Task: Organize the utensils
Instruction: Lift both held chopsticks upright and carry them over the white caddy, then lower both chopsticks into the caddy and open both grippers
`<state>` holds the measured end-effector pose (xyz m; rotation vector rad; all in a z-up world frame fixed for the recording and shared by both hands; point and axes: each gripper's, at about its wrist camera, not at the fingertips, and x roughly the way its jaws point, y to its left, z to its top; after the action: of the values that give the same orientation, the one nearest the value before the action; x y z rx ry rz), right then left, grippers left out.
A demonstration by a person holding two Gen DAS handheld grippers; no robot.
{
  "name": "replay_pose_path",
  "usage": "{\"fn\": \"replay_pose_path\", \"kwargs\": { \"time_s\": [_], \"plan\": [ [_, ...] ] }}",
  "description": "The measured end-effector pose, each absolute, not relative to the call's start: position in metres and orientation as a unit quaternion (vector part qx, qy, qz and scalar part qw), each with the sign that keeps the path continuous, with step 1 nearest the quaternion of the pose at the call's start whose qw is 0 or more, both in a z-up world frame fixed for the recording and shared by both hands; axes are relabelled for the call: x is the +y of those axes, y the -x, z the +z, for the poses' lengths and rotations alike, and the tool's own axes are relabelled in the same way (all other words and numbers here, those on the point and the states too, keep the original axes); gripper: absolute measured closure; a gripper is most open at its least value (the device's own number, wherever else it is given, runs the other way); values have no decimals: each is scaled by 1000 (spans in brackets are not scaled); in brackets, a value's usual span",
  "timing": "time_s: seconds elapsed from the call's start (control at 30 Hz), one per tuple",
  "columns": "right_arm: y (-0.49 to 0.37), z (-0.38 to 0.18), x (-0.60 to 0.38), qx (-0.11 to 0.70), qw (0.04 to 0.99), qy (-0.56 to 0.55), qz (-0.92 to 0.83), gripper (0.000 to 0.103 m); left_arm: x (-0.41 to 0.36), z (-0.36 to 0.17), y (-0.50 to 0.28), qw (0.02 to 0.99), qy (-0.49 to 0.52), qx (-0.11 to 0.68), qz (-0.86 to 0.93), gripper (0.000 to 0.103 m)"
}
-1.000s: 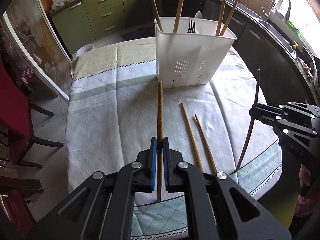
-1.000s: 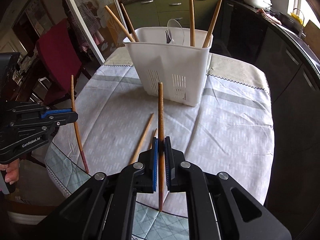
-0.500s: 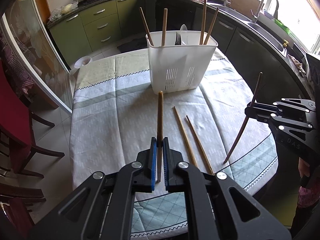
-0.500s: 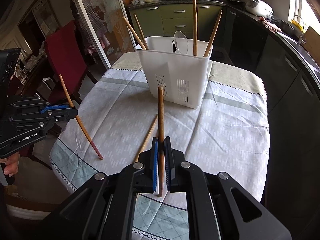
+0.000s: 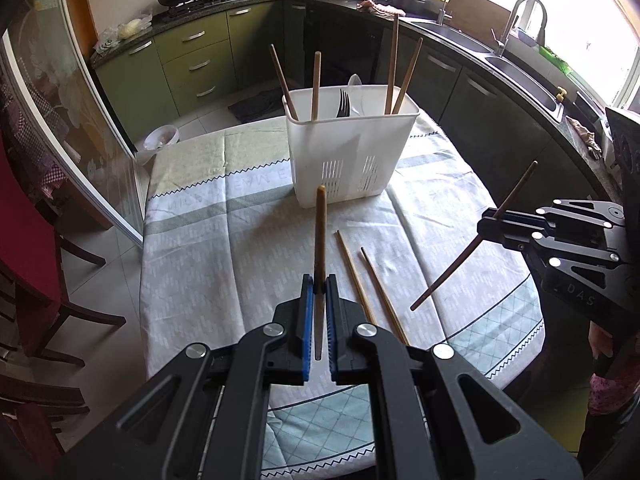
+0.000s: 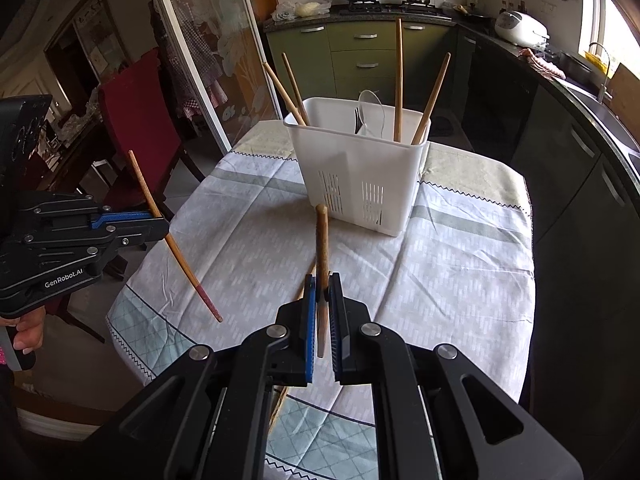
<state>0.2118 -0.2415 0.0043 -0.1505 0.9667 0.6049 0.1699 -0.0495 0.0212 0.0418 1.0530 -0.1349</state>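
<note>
The left gripper (image 5: 319, 286) pinches one chopstick (image 5: 320, 232) above the table (image 5: 224, 264); the right gripper (image 6: 323, 286) pinches a second stick (image 6: 322, 240), clear of the cloth; two loose chopsticks (image 5: 372, 292) lie between them; the white caddy (image 5: 352, 156) stands beyond, holding four chopsticks, a fork (image 5: 343, 104) and a spoon (image 5: 356, 88).
</note>
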Motion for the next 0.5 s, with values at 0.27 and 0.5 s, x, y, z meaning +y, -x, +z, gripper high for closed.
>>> {"fn": "replay_pose_path", "kwargs": {
  "time_s": [0.27, 0.5],
  "plan": [
    [-219, 57, -246, 417, 860, 60, 289, 96, -63, 77, -183, 882, -13, 462, -86, 97],
    [-242, 128, -254, 360, 889, 29, 281, 96, -77, 144, -212, 914, -3, 396, -90, 97]
  ]
}}
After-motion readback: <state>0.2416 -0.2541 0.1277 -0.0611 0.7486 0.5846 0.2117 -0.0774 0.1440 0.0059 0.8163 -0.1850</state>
